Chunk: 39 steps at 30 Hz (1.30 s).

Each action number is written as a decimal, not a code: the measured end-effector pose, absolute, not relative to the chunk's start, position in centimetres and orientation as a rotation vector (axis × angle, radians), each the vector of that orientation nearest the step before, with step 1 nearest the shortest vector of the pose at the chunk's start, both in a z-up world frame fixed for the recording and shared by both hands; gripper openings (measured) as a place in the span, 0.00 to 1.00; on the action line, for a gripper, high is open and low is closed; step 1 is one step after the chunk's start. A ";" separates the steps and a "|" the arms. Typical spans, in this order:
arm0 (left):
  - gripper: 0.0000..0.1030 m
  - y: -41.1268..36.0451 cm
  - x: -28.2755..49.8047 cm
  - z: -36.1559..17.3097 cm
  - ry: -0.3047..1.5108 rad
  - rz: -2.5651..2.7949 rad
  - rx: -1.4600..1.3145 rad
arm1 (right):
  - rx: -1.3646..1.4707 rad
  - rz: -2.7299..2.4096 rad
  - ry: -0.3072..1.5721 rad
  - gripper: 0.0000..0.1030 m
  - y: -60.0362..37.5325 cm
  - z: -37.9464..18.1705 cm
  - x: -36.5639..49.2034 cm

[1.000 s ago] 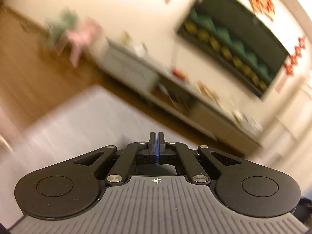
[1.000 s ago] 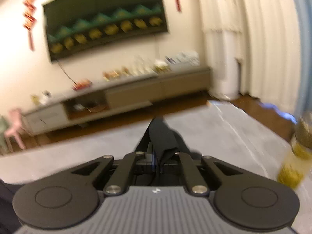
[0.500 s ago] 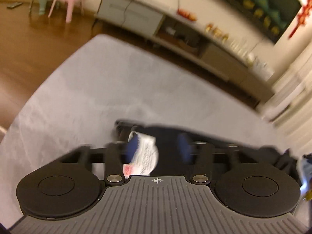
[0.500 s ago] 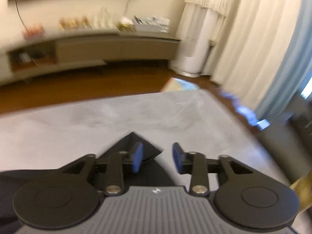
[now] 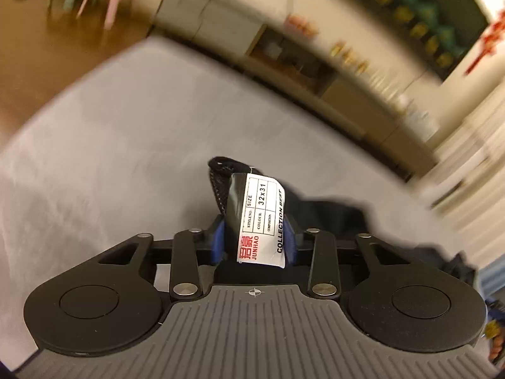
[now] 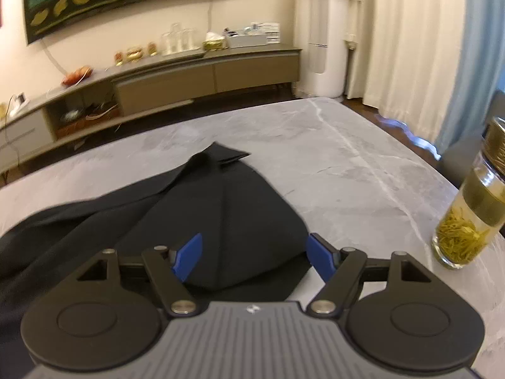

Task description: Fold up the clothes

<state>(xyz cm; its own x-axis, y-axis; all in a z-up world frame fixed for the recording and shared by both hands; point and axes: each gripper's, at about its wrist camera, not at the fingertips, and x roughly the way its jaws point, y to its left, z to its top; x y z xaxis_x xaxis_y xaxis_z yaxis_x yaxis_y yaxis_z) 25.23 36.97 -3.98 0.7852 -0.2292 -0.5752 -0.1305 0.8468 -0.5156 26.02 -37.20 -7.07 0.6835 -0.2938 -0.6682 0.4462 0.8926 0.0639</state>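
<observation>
Only my left gripper [image 5: 254, 243] sees the one white size tag [image 5: 263, 218]: its jaws are closing around a bunched dark fold of the black garment [image 6: 202, 218] that carries it. My right gripper [image 6: 252, 257], jaws spread and opening, shows one garment flat on the grey table [image 6: 347, 158], cloth between the pads untouched, and one jar of tea [image 6: 470, 208] at right.

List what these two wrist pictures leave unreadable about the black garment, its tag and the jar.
- Black garment: right wrist view, its near part hidden under the right gripper, its left side cut off by the frame edge.
- White tag: left wrist view, standing between the closing left gripper fingers; its lower end is hidden behind the gripper body; whether the pads press it cannot be told.
- Glass jar: right wrist view, lid cut by the right edge.
</observation>
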 end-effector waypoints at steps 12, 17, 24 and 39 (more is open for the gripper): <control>0.25 42.3 20.6 -0.5 0.490 0.059 -0.673 | 0.109 -0.211 0.715 0.80 -34.3 -7.3 31.7; 0.25 40.2 21.0 1.0 0.449 0.018 -0.592 | -0.031 -0.147 0.810 0.85 -30.0 -7.4 37.2; 0.25 40.9 21.2 2.3 0.379 0.032 -0.628 | -0.219 -0.083 0.934 0.05 -28.0 -7.2 40.5; 0.25 39.3 10.8 7.0 0.207 -0.248 -0.706 | 0.049 -0.199 0.628 0.05 -38.2 3.7 17.2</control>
<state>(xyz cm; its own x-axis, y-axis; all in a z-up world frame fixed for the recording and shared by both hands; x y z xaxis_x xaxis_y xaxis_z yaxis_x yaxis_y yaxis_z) 10.81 39.32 6.96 0.9504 -0.2931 -0.1041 0.1539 0.7341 -0.6614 17.17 -38.19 3.67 0.7909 -0.1697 -0.5879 0.1993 0.9798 -0.0147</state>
